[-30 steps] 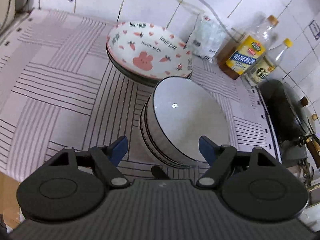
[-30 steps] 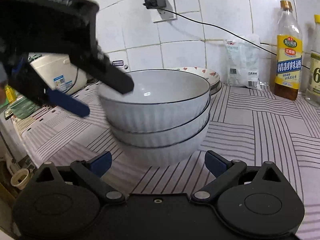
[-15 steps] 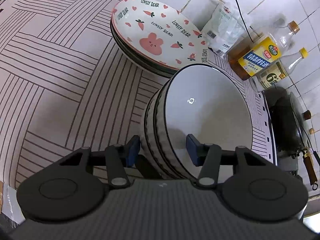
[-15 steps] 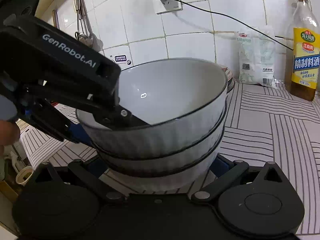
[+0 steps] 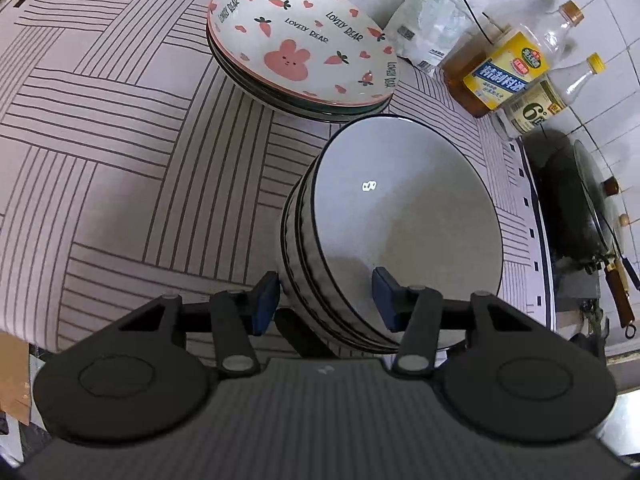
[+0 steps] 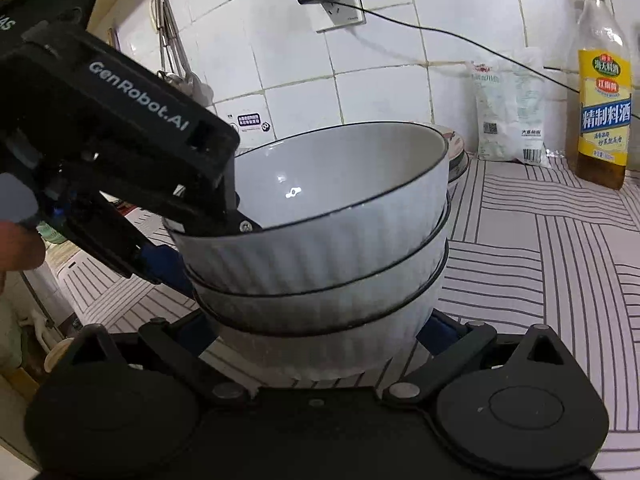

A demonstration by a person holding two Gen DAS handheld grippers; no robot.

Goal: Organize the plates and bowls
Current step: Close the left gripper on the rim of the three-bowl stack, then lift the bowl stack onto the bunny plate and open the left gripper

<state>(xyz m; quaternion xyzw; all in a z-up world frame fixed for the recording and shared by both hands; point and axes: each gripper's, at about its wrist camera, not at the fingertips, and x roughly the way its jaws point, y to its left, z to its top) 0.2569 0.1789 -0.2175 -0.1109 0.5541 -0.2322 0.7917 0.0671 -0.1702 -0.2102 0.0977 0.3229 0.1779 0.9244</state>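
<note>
Bowls, three nested white ones with dark rims, sit on our striped desk, tilted, just in front of the plates with the pink rabbit print. Our left gripper has its jaws clamped over the stack's near rim, one pad inside the top bowl and one outside. Our right gripper straddles the bottom bowl, jaws wide; we cannot tell whether they press on it. Bottles stand by the tiled wall.
</note>
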